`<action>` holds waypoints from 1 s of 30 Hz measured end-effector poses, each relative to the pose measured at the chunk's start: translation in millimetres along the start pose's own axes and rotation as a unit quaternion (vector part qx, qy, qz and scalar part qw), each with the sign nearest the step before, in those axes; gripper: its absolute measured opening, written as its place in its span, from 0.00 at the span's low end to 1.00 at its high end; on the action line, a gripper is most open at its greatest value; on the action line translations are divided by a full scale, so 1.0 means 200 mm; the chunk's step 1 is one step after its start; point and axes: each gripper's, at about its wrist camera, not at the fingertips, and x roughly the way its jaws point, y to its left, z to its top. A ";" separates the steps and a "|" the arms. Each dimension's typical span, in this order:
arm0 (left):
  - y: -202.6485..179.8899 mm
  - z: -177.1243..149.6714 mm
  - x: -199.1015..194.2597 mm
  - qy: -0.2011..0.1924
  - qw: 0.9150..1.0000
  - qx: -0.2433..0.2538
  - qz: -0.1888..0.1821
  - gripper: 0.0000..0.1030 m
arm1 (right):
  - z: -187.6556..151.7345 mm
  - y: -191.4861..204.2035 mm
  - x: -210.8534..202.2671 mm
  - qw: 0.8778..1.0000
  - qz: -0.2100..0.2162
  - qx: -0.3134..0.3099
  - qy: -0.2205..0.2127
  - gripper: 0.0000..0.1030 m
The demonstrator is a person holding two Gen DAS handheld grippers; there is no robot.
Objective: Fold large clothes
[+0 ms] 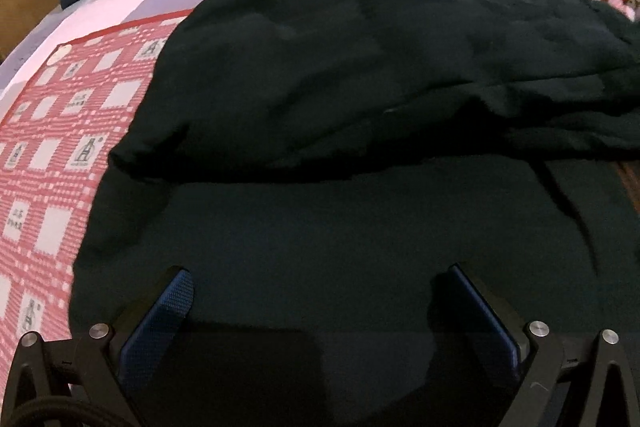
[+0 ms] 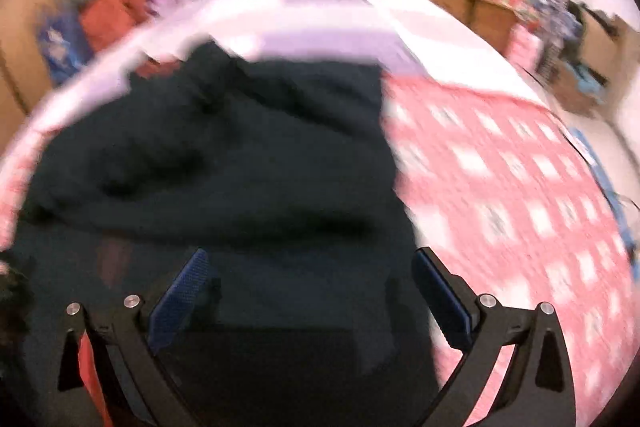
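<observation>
Two of my grippers, left and right, spread wide, empty, over dark garment; checked cloth sharp left, blurred right.

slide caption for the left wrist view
Open left hand-held gripper above a dark green garment spread on a red checked cloth.

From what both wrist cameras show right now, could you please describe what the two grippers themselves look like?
Both look alike. The left gripper has two black fingers lined with textured blue pads, black linkage bars with round silver pins, and a black cable at its lower left. The right gripper has the same blue pads, black bars and silver pins.
</observation>
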 end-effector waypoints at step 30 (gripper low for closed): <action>-0.08 0.05 -0.19 -0.046 0.998 0.009 -0.036 1.00 | 0.03 0.25 -0.03 0.996 -0.001 -0.085 0.023 0.76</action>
